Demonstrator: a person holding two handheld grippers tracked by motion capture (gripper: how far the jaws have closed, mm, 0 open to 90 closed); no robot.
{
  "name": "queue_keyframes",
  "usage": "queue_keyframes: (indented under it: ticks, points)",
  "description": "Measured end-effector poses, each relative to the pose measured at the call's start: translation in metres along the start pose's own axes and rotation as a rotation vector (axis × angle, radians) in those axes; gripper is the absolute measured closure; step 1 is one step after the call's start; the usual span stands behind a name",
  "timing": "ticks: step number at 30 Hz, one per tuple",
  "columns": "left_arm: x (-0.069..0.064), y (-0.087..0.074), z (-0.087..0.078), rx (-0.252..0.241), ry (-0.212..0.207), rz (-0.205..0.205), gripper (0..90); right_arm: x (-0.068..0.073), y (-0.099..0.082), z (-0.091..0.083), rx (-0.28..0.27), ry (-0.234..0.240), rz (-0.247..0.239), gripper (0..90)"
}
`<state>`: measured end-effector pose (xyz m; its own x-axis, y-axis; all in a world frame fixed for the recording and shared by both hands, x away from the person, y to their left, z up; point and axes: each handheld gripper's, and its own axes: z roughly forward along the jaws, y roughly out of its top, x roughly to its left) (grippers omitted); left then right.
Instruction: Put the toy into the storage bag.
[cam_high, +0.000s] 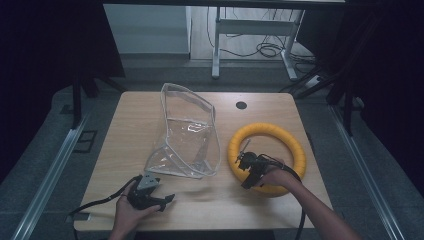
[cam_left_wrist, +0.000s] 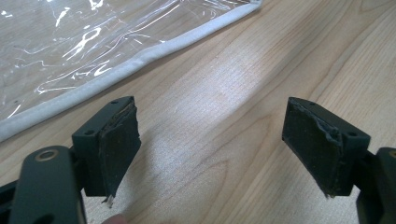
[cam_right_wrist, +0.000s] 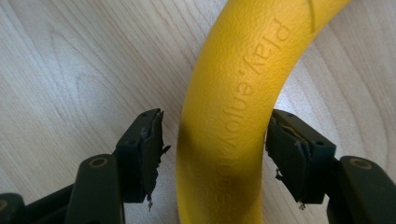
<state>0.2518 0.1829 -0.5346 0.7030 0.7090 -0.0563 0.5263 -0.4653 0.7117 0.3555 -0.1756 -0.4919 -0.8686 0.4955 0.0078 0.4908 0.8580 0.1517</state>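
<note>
A yellow foam ring (cam_high: 267, 131) lies flat on the right half of the wooden table (cam_high: 135, 115). My right gripper (cam_high: 248, 167) is over the ring's near-left part. In the right gripper view the ring (cam_right_wrist: 238, 93) runs between the jaws of my right gripper (cam_right_wrist: 218, 144), which stand open on either side of it; a gap shows at the left jaw. A clear plastic bag (cam_high: 187, 135) with a pale trimmed edge lies at mid-table. My left gripper (cam_high: 161, 192) rests low near the front edge, just short of the bag's edge (cam_left_wrist: 84, 42). This left gripper (cam_left_wrist: 210, 140) is open over bare wood.
A small dark round hole (cam_high: 241, 105) sits in the tabletop near its far edge. Beyond the table stand white desk legs (cam_high: 216, 45) and loose cables on the floor. Metal rails run along the floor on both sides.
</note>
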Motion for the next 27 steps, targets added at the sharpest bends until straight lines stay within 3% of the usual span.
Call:
queue_keyframes:
  ticks: [4,6,19,23,27]
  points:
    - [0.0,0.0,0.0,0.001,-0.002,0.0,18.8,-0.002,0.0,0.004,0.009,-0.005,0.0,44.8]
    - [0.0,0.0,0.0,0.002,0.0,0.0,18.8,-0.004,0.001,0.005,0.021,0.025,0.008,47.8]
    - [0.0,0.0,0.0,0.001,0.0,0.001,18.9,-0.008,0.001,0.006,0.032,0.053,0.012,50.1]
    - [0.0,0.0,0.0,0.001,0.0,0.002,18.9,-0.01,-0.003,-0.001,0.016,0.052,0.004,50.4]
    - [0.0,0.0,0.0,0.0,0.0,0.003,18.9,-0.015,-0.007,-0.015,-0.041,0.052,0.02,50.8]
